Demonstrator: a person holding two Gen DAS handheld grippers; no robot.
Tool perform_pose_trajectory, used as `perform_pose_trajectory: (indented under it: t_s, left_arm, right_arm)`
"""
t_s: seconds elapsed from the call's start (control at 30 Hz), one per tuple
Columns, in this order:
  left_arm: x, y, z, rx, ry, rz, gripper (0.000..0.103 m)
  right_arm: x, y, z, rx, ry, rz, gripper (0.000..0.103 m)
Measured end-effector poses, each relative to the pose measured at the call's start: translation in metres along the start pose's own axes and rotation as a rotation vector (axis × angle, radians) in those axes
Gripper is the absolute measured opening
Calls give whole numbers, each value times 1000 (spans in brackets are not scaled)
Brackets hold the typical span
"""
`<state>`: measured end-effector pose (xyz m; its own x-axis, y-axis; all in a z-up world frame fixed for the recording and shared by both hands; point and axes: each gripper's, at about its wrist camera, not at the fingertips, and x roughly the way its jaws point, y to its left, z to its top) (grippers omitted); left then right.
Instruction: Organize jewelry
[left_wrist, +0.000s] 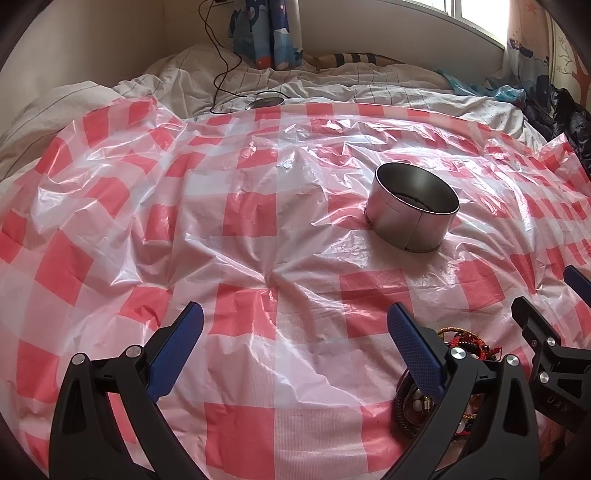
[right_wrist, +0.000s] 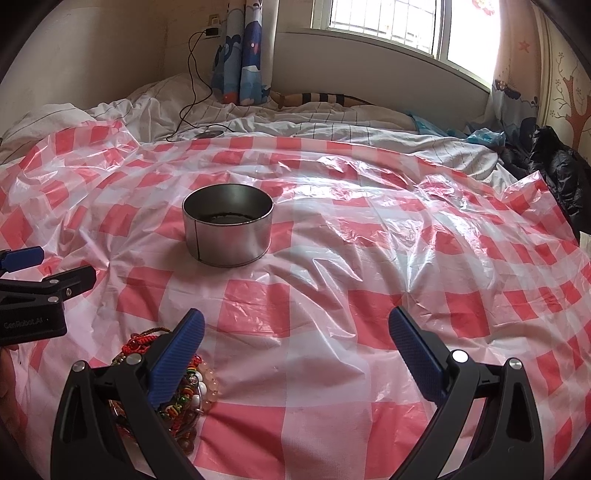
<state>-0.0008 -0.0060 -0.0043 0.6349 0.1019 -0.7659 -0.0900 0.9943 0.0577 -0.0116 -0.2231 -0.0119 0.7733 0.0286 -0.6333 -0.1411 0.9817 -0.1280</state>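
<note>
A round metal tin (left_wrist: 412, 208) stands open on the red-and-white checked plastic sheet (left_wrist: 251, 214); it also shows in the right wrist view (right_wrist: 228, 230), with something dark lying in its bottom. A pile of bracelets and beaded strings (right_wrist: 184, 387) lies near the front, partly hidden behind my right gripper's left finger (right_wrist: 177, 365); in the left wrist view the pile (left_wrist: 469, 343) sits behind my left gripper's right finger (left_wrist: 417, 354). My left gripper (left_wrist: 295, 350) is open and empty. My right gripper (right_wrist: 295, 354) is open and empty.
The sheet covers a bed with rumpled white bedding (right_wrist: 258, 118) behind it. A black cable (right_wrist: 192, 85) runs to a round charger (right_wrist: 210, 134) at the sheet's far edge. Dark clothing (right_wrist: 554, 173) lies at the right. Curtains (right_wrist: 247, 51) hang at the wall.
</note>
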Motion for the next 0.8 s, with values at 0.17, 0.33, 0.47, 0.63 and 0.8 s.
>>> perform_pose_trajectory:
  t_s: [0.17,0.33,0.47,0.63,0.8]
  left_arm:
    - [0,0,0,0,0,-1,96]
    - [0,0,0,-2,0,-2,96]
    - [-1,0,0,-6,-2,-5,96]
    - [0,12,2,-24,4,-8,96]
    - [1,43,4,-114,13,2,96]
  right_arm:
    - [-1,1,0,4,-2,2,96]
    - [-3,1,1,4,-7,8,96]
    - [-7,1,3,7,-13,33,96]
    - [-16,-1,8,-24,-36,74,96]
    - [-29,-2,12,-59,-69,186,96]
